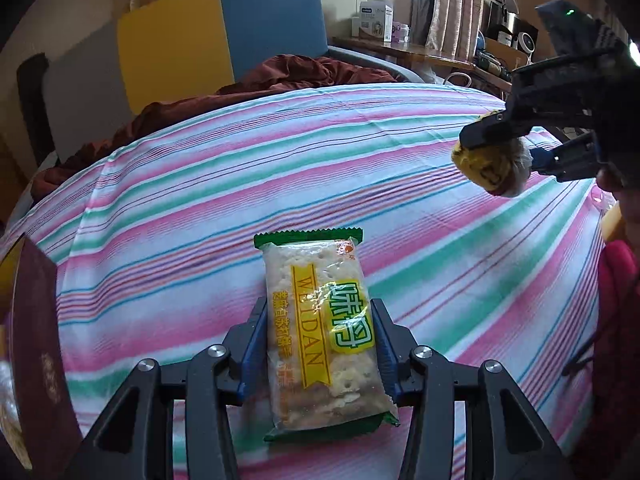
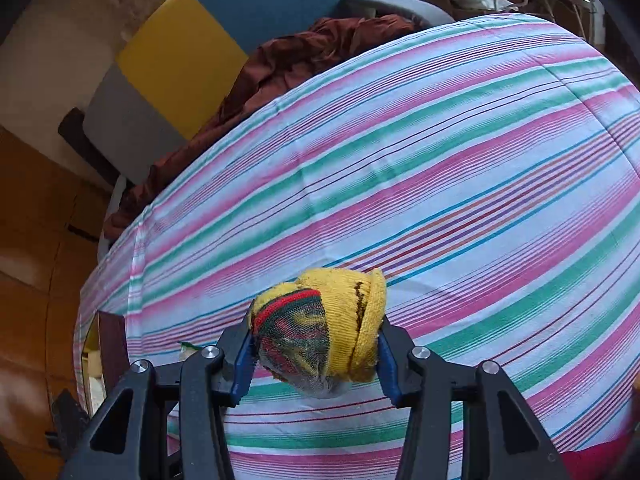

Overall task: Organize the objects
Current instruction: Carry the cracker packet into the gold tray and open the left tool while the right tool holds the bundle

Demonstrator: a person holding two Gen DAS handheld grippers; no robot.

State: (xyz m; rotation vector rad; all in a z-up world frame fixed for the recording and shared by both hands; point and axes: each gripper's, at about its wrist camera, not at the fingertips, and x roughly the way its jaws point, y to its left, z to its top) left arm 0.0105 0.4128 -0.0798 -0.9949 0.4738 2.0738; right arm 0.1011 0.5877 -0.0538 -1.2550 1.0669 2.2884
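A: Left gripper (image 1: pixel 320 344)?
B: Clamped on the cracker packet (image 1: pixel 322 332), long axis toward twelve o'clock, over the striped sheet (image 1: pixel 200 184).
A: Right gripper (image 2: pixel 316 344)?
B: Grasping the rolled sock (image 2: pixel 320 328), at two o'clock from the left.

Cracker packet (image 1: pixel 324 332) sits between the fingers of the left gripper (image 1: pixel 320 344), above the bed sheet (image 1: pixel 240 184). Rolled sock (image 2: pixel 320 336) sits between the fingers of the right gripper (image 2: pixel 316 356), to the right of the packet. Blanket (image 1: pixel 248 92) lies behind the sheet, headboard (image 1: pixel 216 40) beyond it.
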